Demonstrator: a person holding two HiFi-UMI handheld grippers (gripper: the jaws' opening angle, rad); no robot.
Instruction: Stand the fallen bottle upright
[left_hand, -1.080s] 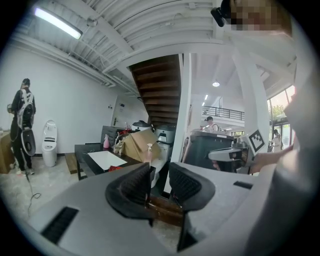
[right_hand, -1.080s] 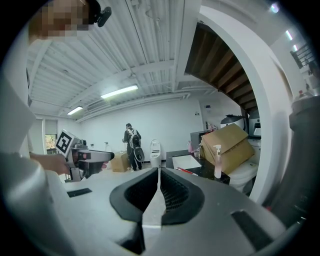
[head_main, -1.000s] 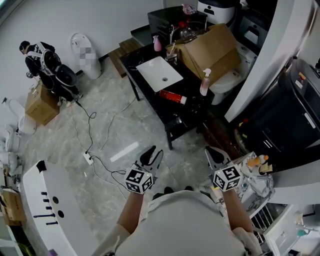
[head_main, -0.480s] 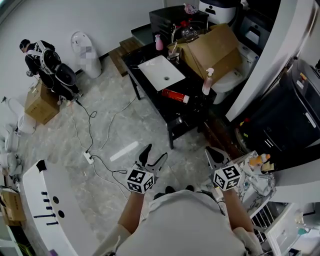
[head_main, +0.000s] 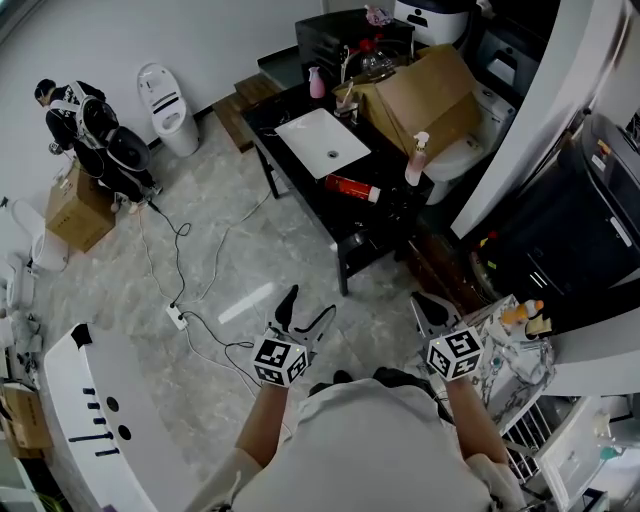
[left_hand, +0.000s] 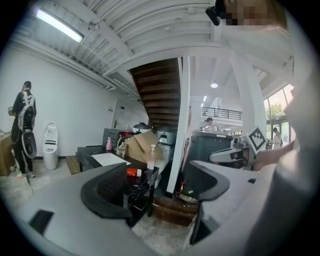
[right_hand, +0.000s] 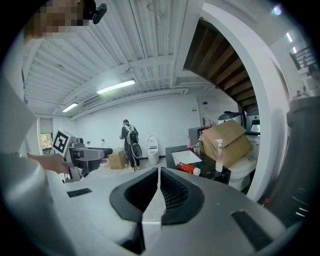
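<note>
A red bottle with a white cap (head_main: 350, 187) lies on its side on the black vanity counter (head_main: 385, 215), in front of the white basin; it also shows as the red bottle (left_hand: 132, 172) and red bottle (right_hand: 188, 169), far off. My left gripper (head_main: 308, 308) hangs over the marble floor well short of the counter, its jaws opening wide with nothing between them, as the left gripper (left_hand: 159, 175) view confirms. My right gripper (head_main: 425, 308) is level with it at the right, jaws pressed together and empty, as in the right gripper (right_hand: 159, 176) view.
A white basin (head_main: 322, 145), a pink spray bottle (head_main: 413, 160), a small pink bottle (head_main: 316, 85) and a cardboard box (head_main: 425, 95) share the counter. Cables (head_main: 180, 315) cross the floor. A toilet (head_main: 165, 100) and a person (head_main: 90, 130) are far left; a wire rack (head_main: 515, 345) stands right.
The left gripper's jaws have spread from nearly closed to wide apart. Both grippers have crept slightly toward the counter. The right jaws stay shut.
</note>
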